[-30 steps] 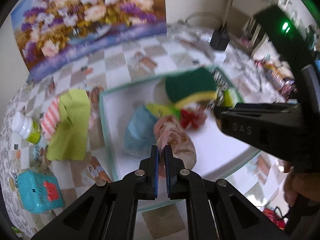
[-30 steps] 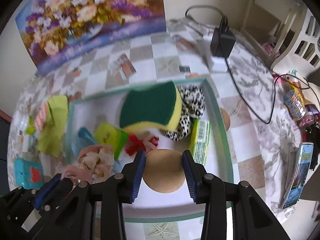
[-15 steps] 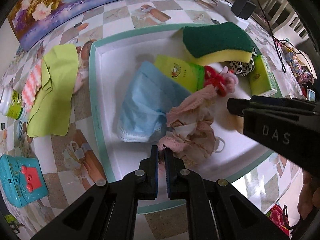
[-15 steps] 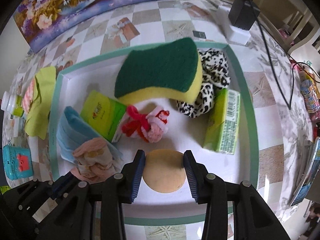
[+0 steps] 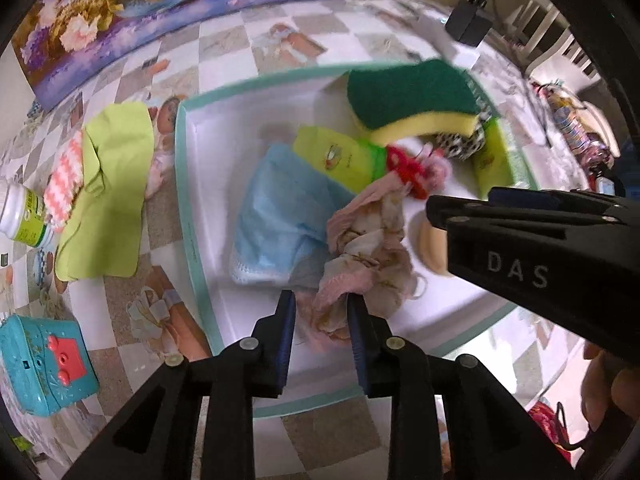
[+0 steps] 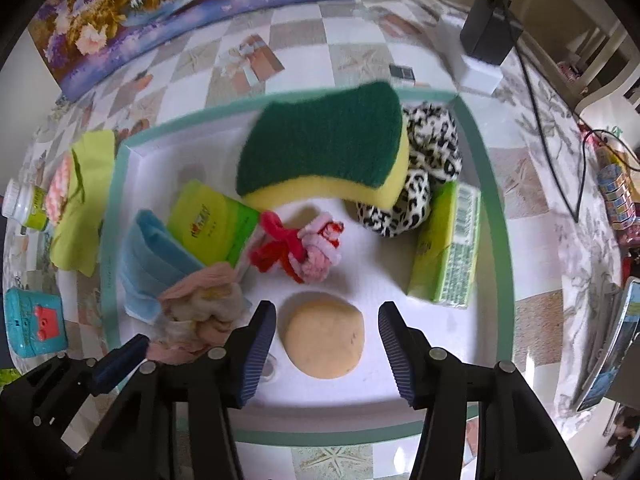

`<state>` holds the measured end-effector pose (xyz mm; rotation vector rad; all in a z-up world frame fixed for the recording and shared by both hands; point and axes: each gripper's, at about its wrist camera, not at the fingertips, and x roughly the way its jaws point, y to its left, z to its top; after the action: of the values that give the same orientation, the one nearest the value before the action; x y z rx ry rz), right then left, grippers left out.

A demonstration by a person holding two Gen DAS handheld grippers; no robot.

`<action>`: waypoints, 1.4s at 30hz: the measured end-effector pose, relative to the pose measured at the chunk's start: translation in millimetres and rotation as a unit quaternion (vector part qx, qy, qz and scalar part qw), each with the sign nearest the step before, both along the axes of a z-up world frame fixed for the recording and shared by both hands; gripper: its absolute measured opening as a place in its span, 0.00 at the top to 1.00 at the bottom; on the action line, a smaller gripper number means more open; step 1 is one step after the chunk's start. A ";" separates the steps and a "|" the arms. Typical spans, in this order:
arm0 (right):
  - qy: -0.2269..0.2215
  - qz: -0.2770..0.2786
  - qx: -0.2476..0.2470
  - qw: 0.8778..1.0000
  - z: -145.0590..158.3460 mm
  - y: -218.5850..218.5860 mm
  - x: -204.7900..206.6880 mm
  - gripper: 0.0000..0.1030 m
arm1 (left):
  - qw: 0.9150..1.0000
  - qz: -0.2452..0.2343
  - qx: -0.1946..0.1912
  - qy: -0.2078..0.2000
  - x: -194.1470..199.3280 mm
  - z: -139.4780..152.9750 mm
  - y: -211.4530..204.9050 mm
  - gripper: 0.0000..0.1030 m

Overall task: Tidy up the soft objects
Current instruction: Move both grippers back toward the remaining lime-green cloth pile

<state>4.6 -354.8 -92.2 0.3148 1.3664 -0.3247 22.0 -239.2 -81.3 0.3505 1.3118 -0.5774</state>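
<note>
A: Right gripper (image 6: 326, 350) has just been opening; released, pads clear of the tan puff (image 6: 325, 337), which lies flat dead centre between them on the tray (image 6: 486, 184) floor.

B: Left gripper (image 5: 320, 330)?

A: Also just opened, released. Crumpled pink cloth (image 5: 366, 258) between fingers, nearer left hand, trailing away.

Checkered tablecloth (image 6: 352, 56), floral painting (image 6: 168, 8) behind

The sponge (image 6: 324, 152) had a coarse green scouring face over soft yellow foam; the pink cloth (image 5: 368, 256) was thin and crumpled; the tray (image 6: 486, 184) looked smooth, slightly glossy; the counter (image 6: 344, 52) wore a glossy patterned covering; the tissue packs (image 6: 448, 252) were shiny plastic-wrapped.
</note>
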 end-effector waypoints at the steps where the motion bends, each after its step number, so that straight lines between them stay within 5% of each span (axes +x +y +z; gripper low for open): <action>1: -0.005 0.000 -0.001 1.000 3.8 -0.1 0.0 0.44 | 1.000 -0.001 -0.005 -0.006 -0.8 5.6 0.2 0.73; 11: -0.052 -0.002 -0.020 0.998 41.1 1.3 -6.2 0.44 | 0.996 0.030 -0.051 -0.070 7.0 54.2 19.6 0.47; 19: -0.064 0.000 -0.030 0.997 41.6 3.2 -0.5 0.32 | 0.987 0.129 -0.053 -0.083 39.3 50.2 58.0 0.35; 30: -0.086 0.011 -0.032 0.996 45.1 16.6 7.9 0.15 | 0.962 0.248 -0.060 -0.099 76.1 49.7 127.8 0.14; 34: -0.100 0.007 -0.034 0.994 49.0 19.4 9.3 0.00 | 0.948 0.288 -0.075 -0.115 84.1 55.6 153.8 0.04; 42: -0.107 0.022 -0.032 0.994 47.6 32.9 20.4 0.00 | 0.928 0.334 -0.083 -0.141 98.8 60.1 189.5 0.00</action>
<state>25.0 -321.8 -44.6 0.2586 1.1489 -0.2898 120.8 -49.7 -21.2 -0.1582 1.0074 -0.0520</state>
